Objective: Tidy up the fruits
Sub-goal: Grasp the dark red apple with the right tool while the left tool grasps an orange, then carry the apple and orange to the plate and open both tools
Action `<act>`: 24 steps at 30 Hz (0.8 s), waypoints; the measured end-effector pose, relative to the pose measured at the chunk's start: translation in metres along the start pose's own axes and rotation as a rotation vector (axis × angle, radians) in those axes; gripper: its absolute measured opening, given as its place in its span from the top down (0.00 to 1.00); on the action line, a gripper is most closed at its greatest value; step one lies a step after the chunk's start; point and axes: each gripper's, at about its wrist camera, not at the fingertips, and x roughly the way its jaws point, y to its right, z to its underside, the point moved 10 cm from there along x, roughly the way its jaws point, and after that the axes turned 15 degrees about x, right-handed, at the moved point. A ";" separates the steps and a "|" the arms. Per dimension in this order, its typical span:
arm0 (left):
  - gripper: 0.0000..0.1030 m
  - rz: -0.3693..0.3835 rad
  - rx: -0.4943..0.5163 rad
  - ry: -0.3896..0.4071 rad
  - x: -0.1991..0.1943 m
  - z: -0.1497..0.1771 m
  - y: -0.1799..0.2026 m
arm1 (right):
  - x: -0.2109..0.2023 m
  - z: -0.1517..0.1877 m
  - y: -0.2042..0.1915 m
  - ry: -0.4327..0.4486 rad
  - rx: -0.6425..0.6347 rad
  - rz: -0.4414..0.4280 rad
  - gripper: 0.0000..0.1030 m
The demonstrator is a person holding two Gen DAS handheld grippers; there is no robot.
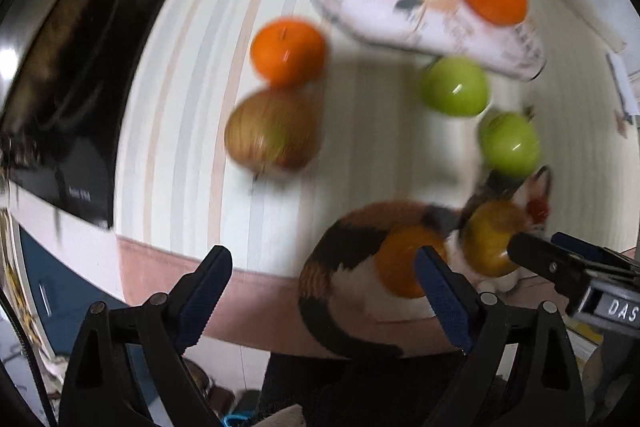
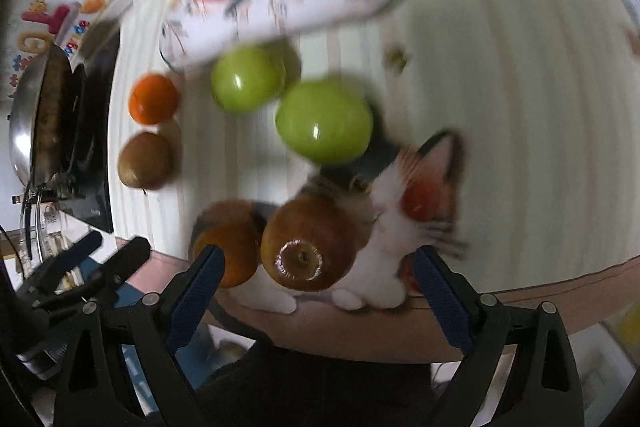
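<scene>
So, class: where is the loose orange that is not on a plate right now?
In the left wrist view the loose orange lies on the striped tablecloth, left of the far plate holding two oranges, directly beyond a brownish apple.

Bare striped cloth lies right of the green apples; fruit crowds elsewhere.

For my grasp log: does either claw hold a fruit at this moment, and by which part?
Nothing is held. The left claw and the right claw are both open and empty, above the fruit on the table.
</scene>
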 end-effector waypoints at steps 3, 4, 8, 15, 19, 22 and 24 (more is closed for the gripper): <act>0.09 0.009 -0.011 -0.024 0.010 0.006 0.000 | 0.029 0.006 0.000 -0.061 0.028 -0.019 0.16; 0.09 0.019 -0.015 -0.032 0.014 0.007 0.001 | 0.037 0.007 0.000 -0.073 0.029 -0.012 0.20; 0.09 0.088 -0.025 -0.051 0.021 0.012 0.012 | 0.046 0.010 0.001 -0.055 0.021 -0.005 0.33; 0.12 0.213 0.018 -0.090 0.046 0.007 0.055 | 0.021 0.005 0.027 0.023 -0.019 0.096 0.33; 0.48 0.243 0.022 -0.090 0.061 0.000 0.070 | 0.019 0.001 0.035 0.032 -0.025 0.124 0.33; 0.48 0.193 0.064 -0.070 0.060 -0.003 0.075 | 0.019 0.002 0.035 0.033 -0.030 0.133 0.33; 0.47 0.196 0.064 -0.074 0.061 -0.003 0.075 | 0.021 0.002 0.033 0.029 -0.042 0.141 0.32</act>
